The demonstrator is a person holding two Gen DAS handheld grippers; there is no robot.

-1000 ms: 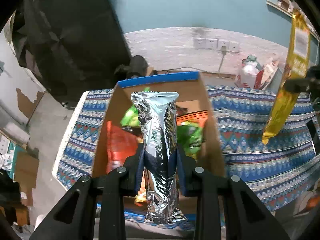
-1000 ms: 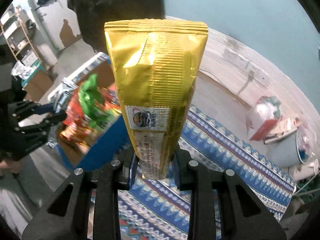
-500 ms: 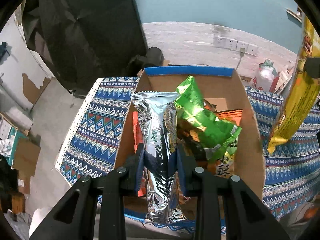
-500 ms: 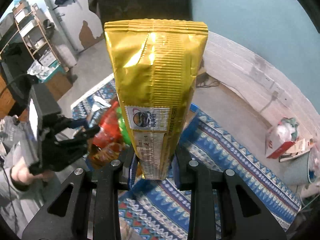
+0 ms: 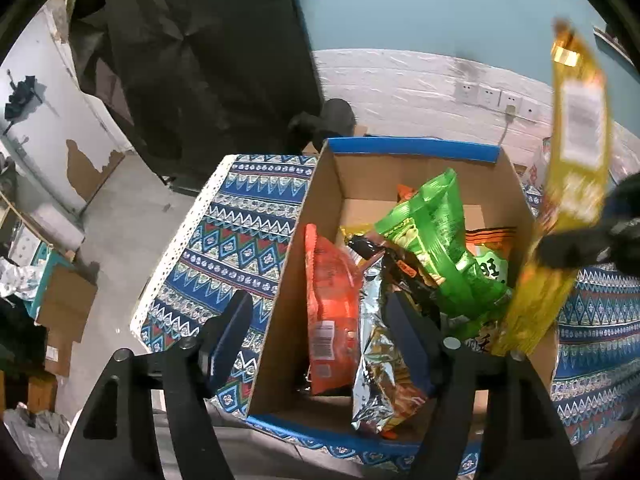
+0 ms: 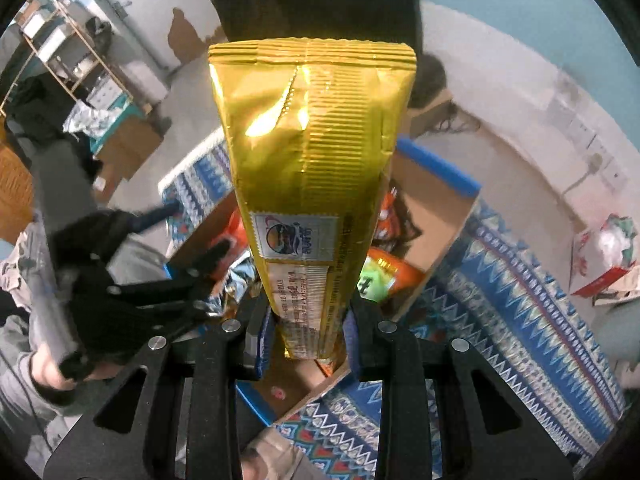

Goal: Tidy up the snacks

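A cardboard box with blue edges (image 5: 412,148) stands on the patterned blue cloth (image 5: 240,232) and holds several snack bags: orange (image 5: 330,300), green (image 5: 436,240) and a silver foil bag (image 5: 374,364). My left gripper (image 5: 320,336) is open over the box's near left wall; the silver bag lies loose in the box beside its right finger. My right gripper (image 6: 306,336) is shut on a tall gold snack bag (image 6: 312,160), held upright above the box (image 6: 436,216). That gold bag also shows in the left wrist view (image 5: 568,184).
The cloth-covered table (image 6: 520,300) extends right of the box. A red and white bag (image 6: 608,256) sits on the floor by the white wall with sockets (image 5: 488,94). A dark drape (image 5: 192,60) hangs at the back left. Cardboard boxes (image 5: 64,308) lie on the floor left.
My left gripper has opened and let the silver bag drop into the box. My right gripper has carried the gold bag leftward to over the box.
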